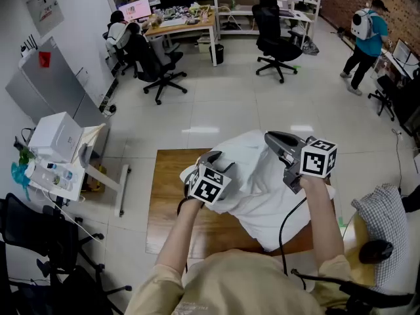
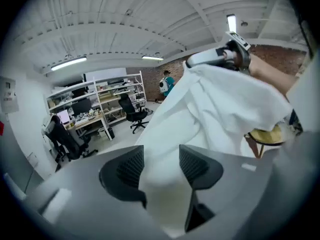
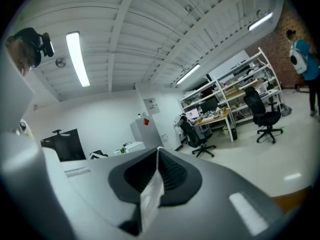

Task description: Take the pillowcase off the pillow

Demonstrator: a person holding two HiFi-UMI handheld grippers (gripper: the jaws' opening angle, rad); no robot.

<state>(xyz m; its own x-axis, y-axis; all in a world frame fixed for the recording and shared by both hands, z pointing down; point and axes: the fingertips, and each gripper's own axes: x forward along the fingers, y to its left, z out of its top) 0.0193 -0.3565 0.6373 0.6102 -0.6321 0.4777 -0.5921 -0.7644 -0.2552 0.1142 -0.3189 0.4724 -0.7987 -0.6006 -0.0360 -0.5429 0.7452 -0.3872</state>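
A white pillow in its white pillowcase lies across the wooden table. At the bundle's left end is my left gripper. In the left gripper view its jaws stand partly apart, and a thick wad of the white bundle fills the gap against both pads. My right gripper is raised over the bundle's far side. In the right gripper view it is shut on a thin edge of the pillowcase. The left gripper view shows the cloth stretching up to the right gripper.
A chair with a checked cushion stands close on my right. A white cart and a black chair are on the left. Office chairs and desks stand farther off. A person walks at the far right.
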